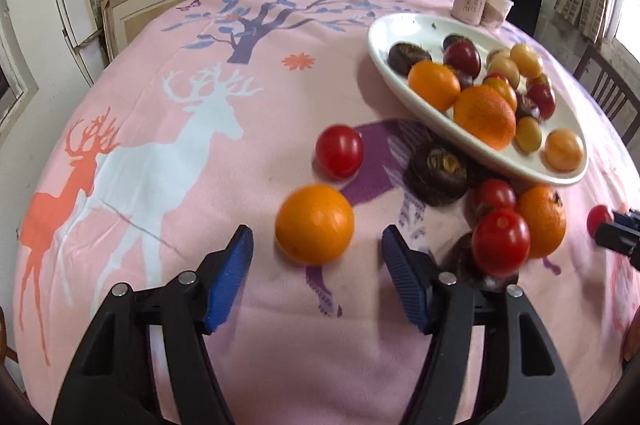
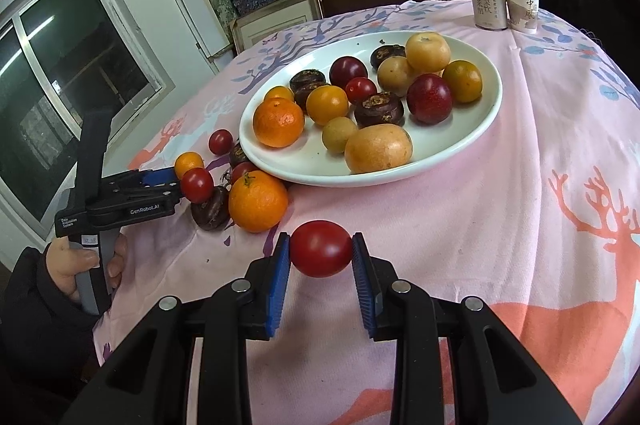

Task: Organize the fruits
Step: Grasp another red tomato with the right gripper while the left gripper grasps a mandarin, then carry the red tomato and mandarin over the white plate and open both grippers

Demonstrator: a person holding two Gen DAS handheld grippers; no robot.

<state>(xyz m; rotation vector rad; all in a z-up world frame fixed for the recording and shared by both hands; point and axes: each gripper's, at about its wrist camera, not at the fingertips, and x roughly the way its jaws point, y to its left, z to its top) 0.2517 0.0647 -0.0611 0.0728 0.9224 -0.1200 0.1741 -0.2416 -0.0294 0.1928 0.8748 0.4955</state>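
From the left wrist, the left gripper [image 1: 318, 249] has its fingers half open on either side of a small orange [image 1: 315, 224] on the pink cloth; neither touches it. A red tomato [image 1: 339, 151] sits just past it. Another tomato [image 1: 500, 242] and a brown fruit [image 1: 440, 171] crowd the right side, beside the white plate [image 1: 400, 25].

From the right wrist, the right gripper [image 2: 321, 248] pinches a red tomato [image 2: 321, 248] tight, above the counter [image 2: 540, 153]. The plate [image 2: 480, 113] full of fruit lies ahead. A can [image 2: 486, 4] and paper cup [image 2: 521, 7] stand behind it.
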